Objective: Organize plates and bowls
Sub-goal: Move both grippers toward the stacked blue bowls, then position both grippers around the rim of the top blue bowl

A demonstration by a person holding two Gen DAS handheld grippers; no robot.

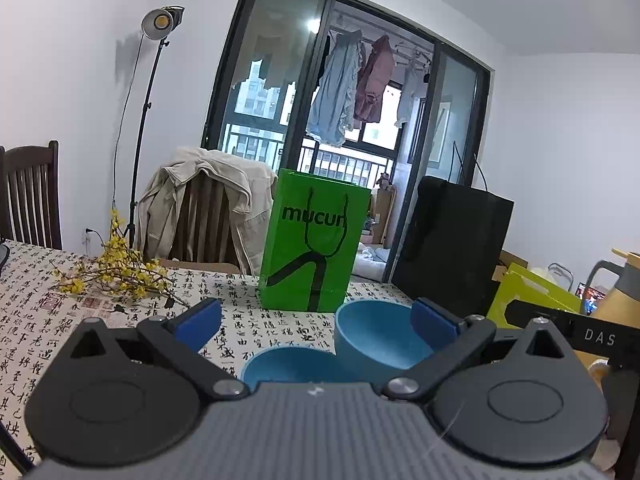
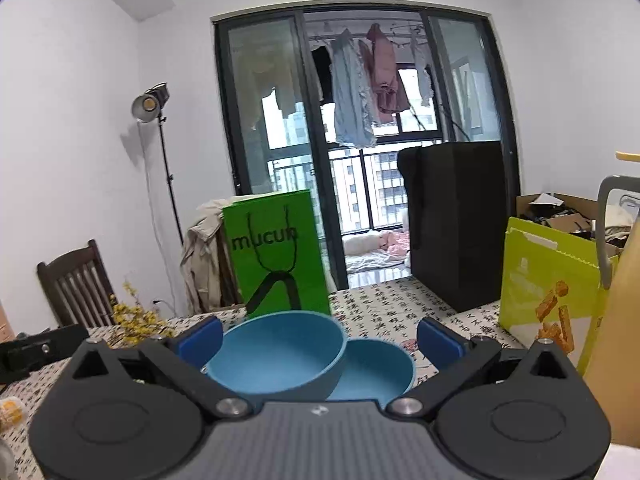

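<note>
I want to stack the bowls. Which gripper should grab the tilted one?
Probably right: the tilted bowl sits between the right gripper's open fingers, leaning on the other bowl. The left gripper only meets its edge.

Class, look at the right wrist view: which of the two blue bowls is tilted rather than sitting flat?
The left blue bowl, in front of the green bag. It tips, its rim overlapping the flat-sitting right blue bowl.

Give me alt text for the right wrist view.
Two blue bowls sit between the open right gripper, the nearer bowl tilted against the farther bowl. Behind them on the patterned table stand a green bag and a black case.
</note>
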